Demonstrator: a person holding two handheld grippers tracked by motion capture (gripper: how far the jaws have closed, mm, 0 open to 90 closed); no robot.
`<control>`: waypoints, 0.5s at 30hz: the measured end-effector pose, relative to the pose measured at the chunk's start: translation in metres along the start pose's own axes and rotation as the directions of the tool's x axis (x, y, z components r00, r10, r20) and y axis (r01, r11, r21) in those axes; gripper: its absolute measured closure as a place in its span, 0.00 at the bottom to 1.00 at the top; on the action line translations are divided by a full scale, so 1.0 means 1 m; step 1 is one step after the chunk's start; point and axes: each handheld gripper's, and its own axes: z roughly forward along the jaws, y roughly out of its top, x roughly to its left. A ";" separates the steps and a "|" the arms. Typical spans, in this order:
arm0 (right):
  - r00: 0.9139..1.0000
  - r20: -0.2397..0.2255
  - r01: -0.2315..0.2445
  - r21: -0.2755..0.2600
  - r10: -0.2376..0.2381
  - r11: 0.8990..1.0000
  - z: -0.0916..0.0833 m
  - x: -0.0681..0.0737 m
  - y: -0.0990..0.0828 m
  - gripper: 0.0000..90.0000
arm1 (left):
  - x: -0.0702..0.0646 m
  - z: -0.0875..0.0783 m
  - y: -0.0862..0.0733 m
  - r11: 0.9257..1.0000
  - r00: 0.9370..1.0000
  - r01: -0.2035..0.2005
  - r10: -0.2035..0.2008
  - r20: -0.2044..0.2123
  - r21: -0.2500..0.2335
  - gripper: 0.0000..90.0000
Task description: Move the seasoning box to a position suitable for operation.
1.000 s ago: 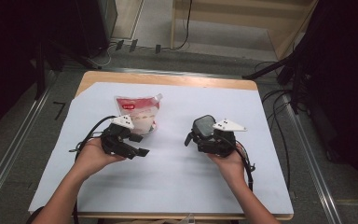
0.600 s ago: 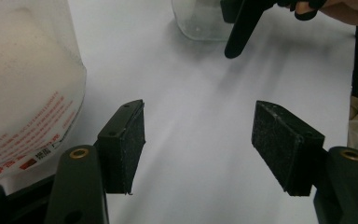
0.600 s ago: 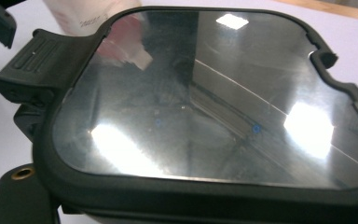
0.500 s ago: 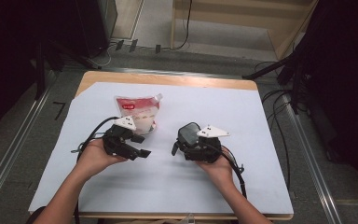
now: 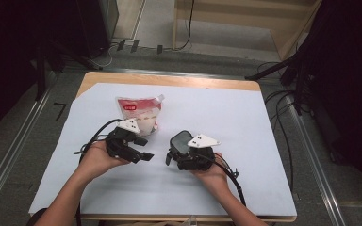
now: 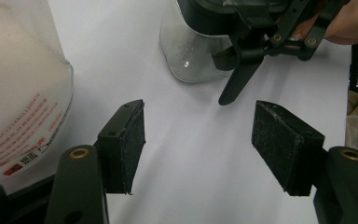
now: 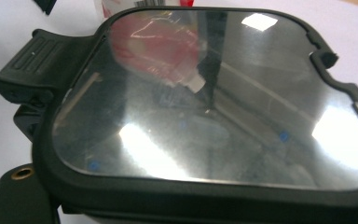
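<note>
A clear pouch [image 5: 139, 110] of white grains with a red label lies on the white sheet, just beyond my left gripper [image 5: 144, 148]. In the left gripper view the pouch [image 6: 18, 93] sits at the left, and my left gripper [image 6: 198, 140] stands open with bare sheet between its pads. My right gripper [image 5: 176, 153] is shut on a clear container [image 5: 183, 140] with a black-rimmed lid, close to the left gripper's right. The container [image 6: 191, 51] shows ahead of the left jaws. Its transparent lid [image 7: 205, 107] and side latch [image 7: 28, 65] face the right gripper's camera.
A white sheet [image 5: 264, 141] covers most of the wooden table [image 5: 169, 80]. Cables [image 5: 283, 108] trail over the floor at the right, and metal rails [image 5: 9, 150] run along both sides. There is bare sheet to the right and front.
My right gripper has carried the container leftward and a little lower, closing the gap to the left gripper. The left hand and the pouch have stayed put.
</note>
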 end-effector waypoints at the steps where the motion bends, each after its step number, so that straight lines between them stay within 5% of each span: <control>1: 1.000 0.000 0.000 0.000 0.000 1.000 0.000 0.000 0.000 0.17 | 0.000 0.000 0.000 1.000 1.000 0.000 0.000 0.000 0.000 0.40; 8: 1.000 -0.010 -0.002 0.008 0.002 1.000 0.000 -0.001 0.000 0.16 | -0.003 0.002 0.001 1.000 1.000 -0.011 0.011 0.005 -0.005 0.41; 12: 0.997 -0.036 -0.063 0.045 0.065 0.997 -0.001 -0.004 0.001 0.12 | -0.002 0.000 0.001 1.000 1.000 -0.010 0.010 0.004 -0.007 0.41; 15: 0.997 -0.038 -0.065 0.052 0.067 0.997 -0.003 -0.005 0.001 0.12 | -0.001 -0.001 0.001 1.000 1.000 0.003 -0.003 0.003 -0.017 0.41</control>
